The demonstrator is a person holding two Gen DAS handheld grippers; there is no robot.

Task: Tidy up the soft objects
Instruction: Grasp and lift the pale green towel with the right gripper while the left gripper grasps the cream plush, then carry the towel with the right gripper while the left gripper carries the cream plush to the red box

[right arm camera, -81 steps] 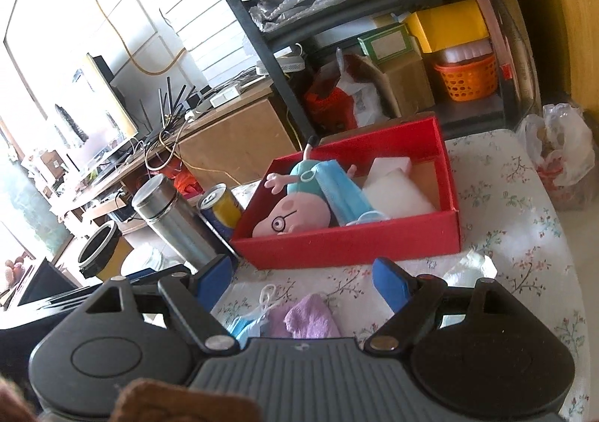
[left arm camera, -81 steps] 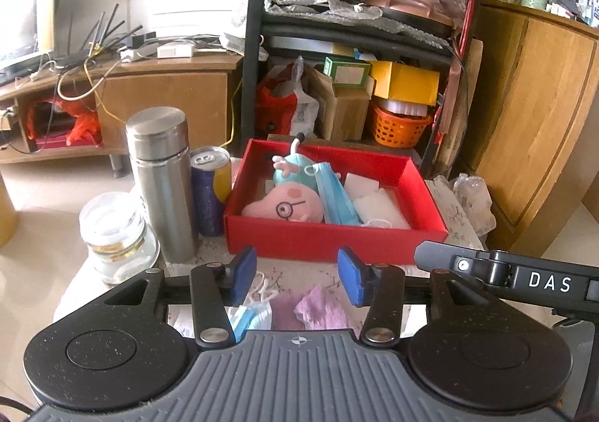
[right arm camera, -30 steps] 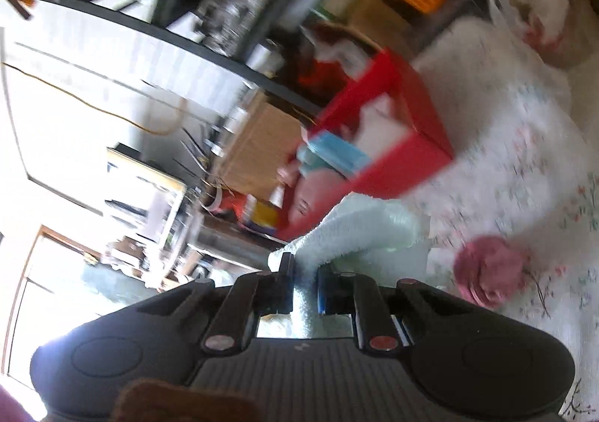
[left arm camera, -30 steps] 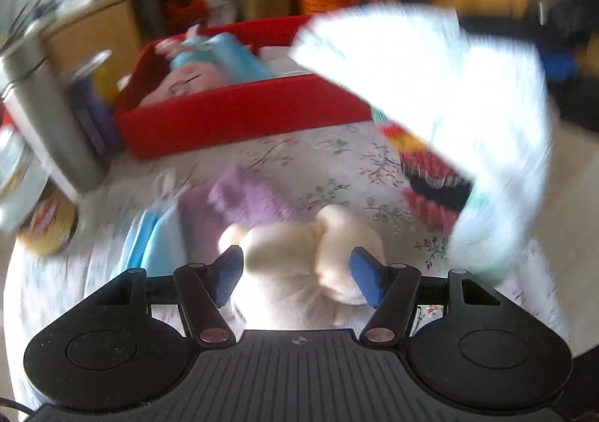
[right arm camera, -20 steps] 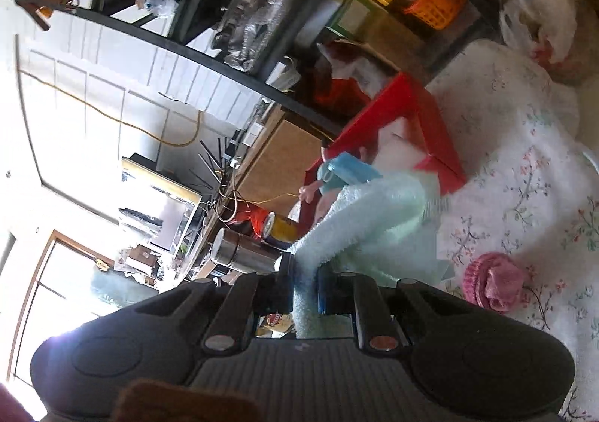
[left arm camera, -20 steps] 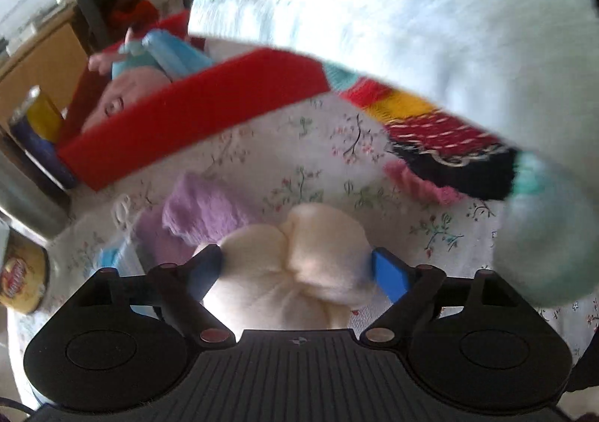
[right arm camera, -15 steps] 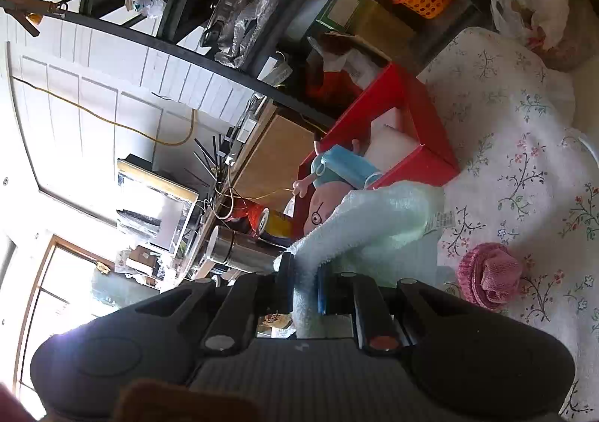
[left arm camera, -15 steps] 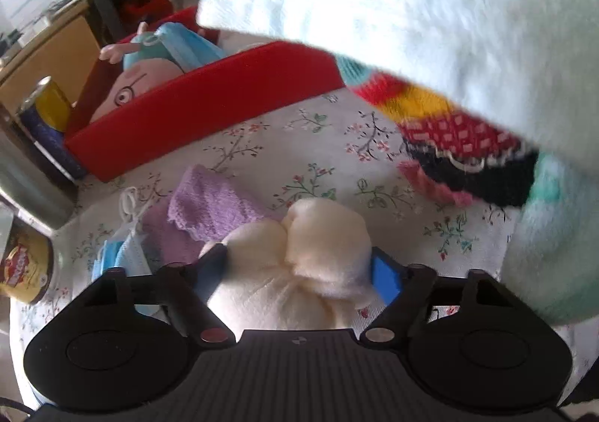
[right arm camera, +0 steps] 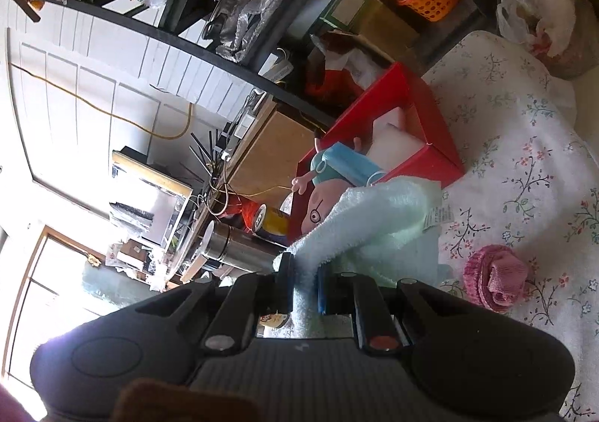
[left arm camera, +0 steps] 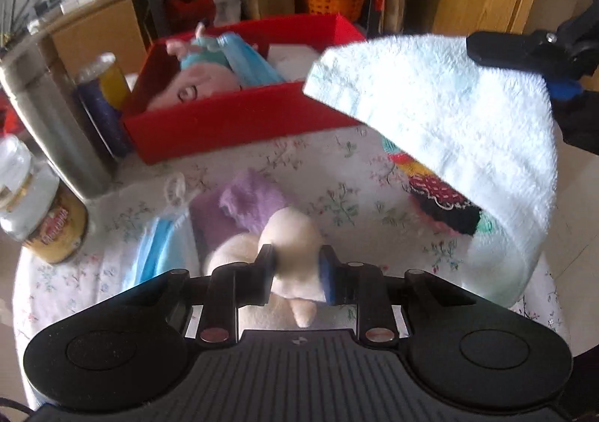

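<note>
Grasp step: left tool (left arm camera: 296,266) closing on cream plush (left arm camera: 290,235) lying on worktop (left arm camera: 337,175); right tool (right arm camera: 304,285) clamped on pale towel (right arm camera: 367,220), held aloft near red box (left arm camera: 232,119). Next: lift plush, carry both into box.

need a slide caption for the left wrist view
Left gripper jaws closing on a cream plush while a pale towel hangs beside the red box.
</note>
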